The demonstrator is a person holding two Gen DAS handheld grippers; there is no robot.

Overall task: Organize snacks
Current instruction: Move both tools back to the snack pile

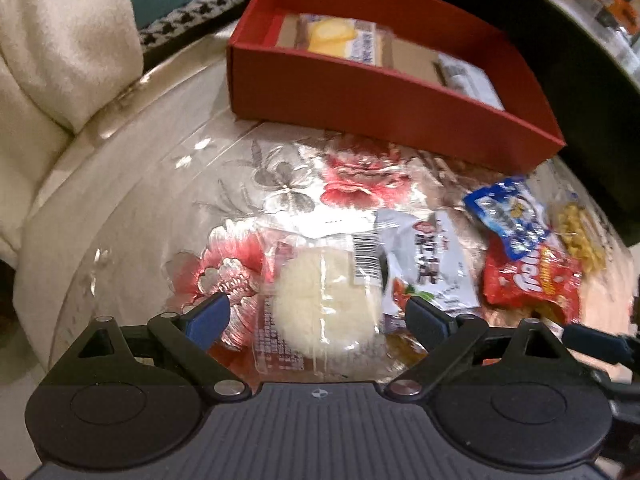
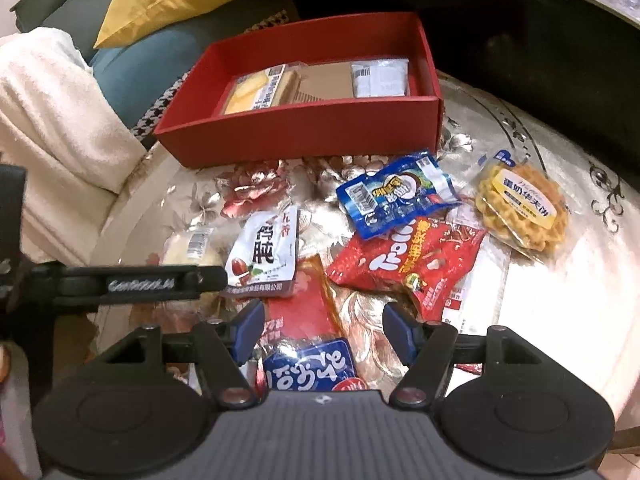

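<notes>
Glossy clear plastic covered the floral tablecloth, throwing hard glare across the lower right of the right wrist view. A red cardboard box, rectangular and open-topped, sat at upper centre of that frame; inside lay a yellow sponge-cake packet at its left end and a white packet at its right, apart, with bare brown cardboard between them.

Loose snacks lay below the box: a crinkled blue foil packet overlapping a red Trolli bag, a round waffle biscuit in clear wrap at right, a white date-candy pouch, and a red-and-blue packet partly cut off by the right gripper, whose fingers stood wide apart around it, not touching.

In the left wrist view, the left gripper was spread wide on either side of a round white cake in clear wrap, gripping nothing. Print on most packets was blurred there. A cream fleecy blanket filled the upper left.
</notes>
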